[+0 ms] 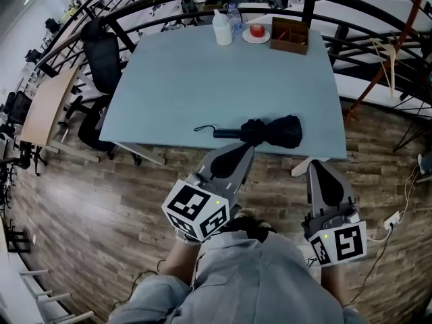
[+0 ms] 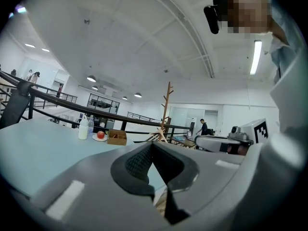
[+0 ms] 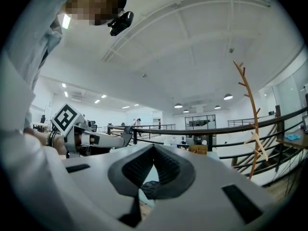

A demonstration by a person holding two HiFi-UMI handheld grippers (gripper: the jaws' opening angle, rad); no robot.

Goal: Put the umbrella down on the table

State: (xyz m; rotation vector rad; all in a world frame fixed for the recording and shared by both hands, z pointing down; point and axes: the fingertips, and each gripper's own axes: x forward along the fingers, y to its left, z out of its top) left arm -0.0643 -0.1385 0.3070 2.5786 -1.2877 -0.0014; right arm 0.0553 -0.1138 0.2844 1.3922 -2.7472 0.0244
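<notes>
A folded black umbrella (image 1: pixel 266 131) lies on the pale blue table (image 1: pixel 202 79) near its front edge, with the handle (image 1: pixel 226 133) and a thin strap pointing left. Nothing is touching it. My left gripper (image 1: pixel 244 148) hovers just in front of the table edge, below the umbrella's handle end, jaws shut and empty. My right gripper (image 1: pixel 317 164) is off the table to the right of the umbrella, also shut and empty. In the left gripper view the left gripper (image 2: pixel 153 146) shows its tips together. A bit of the umbrella (image 3: pixel 150 189) shows below the right gripper (image 3: pixel 154 148).
At the table's far edge stand a white bottle (image 1: pixel 222 29), a clear water bottle (image 1: pixel 233 15), a plate with a red apple (image 1: pixel 256 31) and a wooden box (image 1: pixel 289 35). A black office chair (image 1: pixel 101 59) is at the left. Dark railings curve behind.
</notes>
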